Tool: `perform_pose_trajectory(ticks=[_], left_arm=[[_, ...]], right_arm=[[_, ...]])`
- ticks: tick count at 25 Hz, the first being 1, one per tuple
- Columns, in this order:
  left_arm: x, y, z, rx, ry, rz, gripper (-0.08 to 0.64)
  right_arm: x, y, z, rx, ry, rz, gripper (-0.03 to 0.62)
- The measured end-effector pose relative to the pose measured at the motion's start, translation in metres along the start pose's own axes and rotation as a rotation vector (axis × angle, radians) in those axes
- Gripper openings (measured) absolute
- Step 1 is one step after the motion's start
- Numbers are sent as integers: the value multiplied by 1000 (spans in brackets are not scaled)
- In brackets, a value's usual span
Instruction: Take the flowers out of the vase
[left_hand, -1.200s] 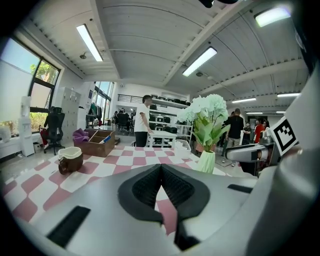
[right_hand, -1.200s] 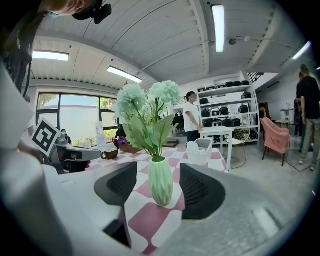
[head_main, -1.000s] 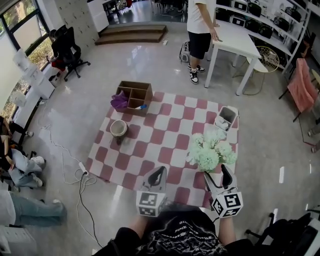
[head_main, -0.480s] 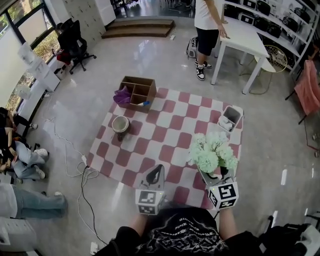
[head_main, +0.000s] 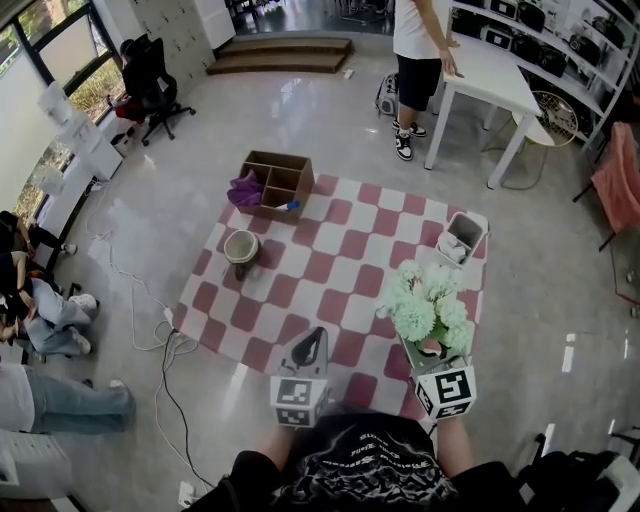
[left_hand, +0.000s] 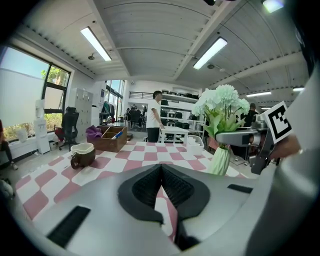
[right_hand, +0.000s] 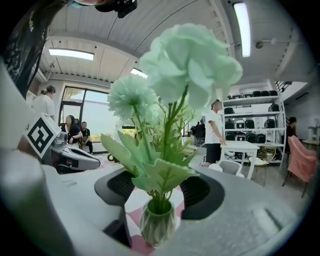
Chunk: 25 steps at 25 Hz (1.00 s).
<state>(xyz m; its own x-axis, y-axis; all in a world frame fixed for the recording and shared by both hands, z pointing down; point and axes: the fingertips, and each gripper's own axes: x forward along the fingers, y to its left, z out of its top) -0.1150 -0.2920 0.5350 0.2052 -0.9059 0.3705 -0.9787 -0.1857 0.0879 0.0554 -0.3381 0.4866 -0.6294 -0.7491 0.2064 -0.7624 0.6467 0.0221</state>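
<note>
The right gripper (right_hand: 161, 187) has its jaws spread wide, and they have just been closing a little. Between them stand the thin green stems and leaves of the bunch of pale green artificial flowers (right_hand: 190, 65). The pads (right_hand: 122, 185) do not press on the stems; some space shows at each side, though the leaf tips come close to the pads. The flowers are in the small ribbed green glass vase (right_hand: 157, 225), which stands upright just below the jaws.

The left gripper (left_hand: 161, 167) has its jaws pressed together at the tips and holds nothing. It hangs to the left of the vase, apart from it.

The vase stands on the pink-and-white checkered rug (head_main: 330, 270), near its near right corner. Farther along the right edge, at the far corner, is a small white basket (head_main: 462, 235). A brown pot with a white rim (head_main: 240, 248) and an open wooden box with compartments (head_main: 275, 185) are at the far left side, well apart from the vase. The middle of the rug between them is bare. A person (head_main: 420, 50) stands at a white table (head_main: 490, 75) beyond the rug.
</note>
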Motion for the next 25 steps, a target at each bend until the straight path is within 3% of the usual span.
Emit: perform_pose_trajectory(ticks=[5,15,25], left_arm=[[0,-1,3,-4,-7,9,11],[-2,-3,0,2,-4,21,11],[-1,-6,-2,4,-4,18,11]], right_arm=[[-3,1,6,-10,-24,5,205],[-8,1,20,-6,-80,1,169],[-26,-5,80,8,-213,34,140]])
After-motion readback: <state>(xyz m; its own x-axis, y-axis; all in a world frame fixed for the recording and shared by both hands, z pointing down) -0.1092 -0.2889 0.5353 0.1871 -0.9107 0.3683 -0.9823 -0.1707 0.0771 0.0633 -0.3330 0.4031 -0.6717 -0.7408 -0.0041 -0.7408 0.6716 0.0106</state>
